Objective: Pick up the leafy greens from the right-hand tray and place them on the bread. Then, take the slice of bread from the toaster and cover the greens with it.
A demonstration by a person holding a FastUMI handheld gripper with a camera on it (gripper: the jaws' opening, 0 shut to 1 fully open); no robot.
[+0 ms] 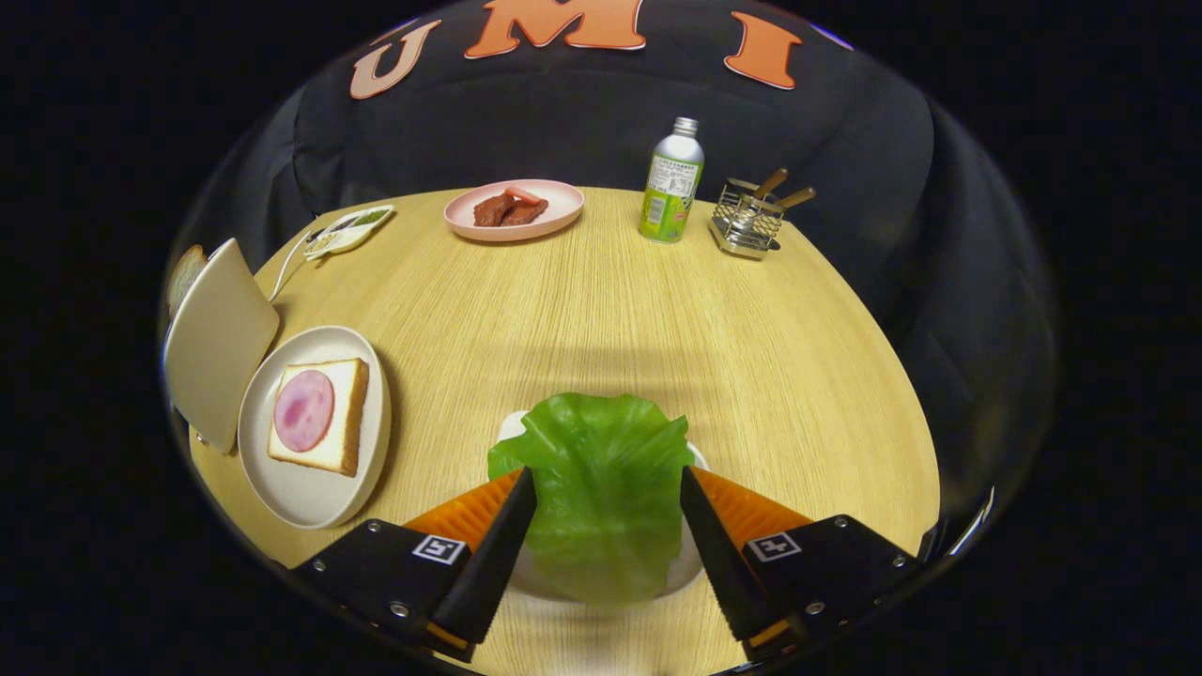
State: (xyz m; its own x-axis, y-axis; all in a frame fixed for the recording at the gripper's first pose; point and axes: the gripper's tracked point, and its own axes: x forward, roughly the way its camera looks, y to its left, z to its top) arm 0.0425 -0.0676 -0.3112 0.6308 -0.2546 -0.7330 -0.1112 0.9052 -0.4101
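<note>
Gripper view looks forward over a round wooden table, and the leafy greens lie directly between the two fingers of the gripper, spread over a small white tray whose rim peeks out around the leaf. The fingers stand apart, one at each side edge of the leaf; they sit right at its margins, but whether both pads press on it cannot be told, so the gripper reads as open around the greens rather than clamped. The leaf runs lengthwise along the line of the fingers, its ruffled far edge just ahead of the tips. The target lies well off to the left: a slice of bread topped with a round of ham on a white plate, with the toaster just beyond it holding a second slice. By the look of it, the coming move is a squeeze across the leaf's width, then a lift and a carry leftward to that plate
</note>
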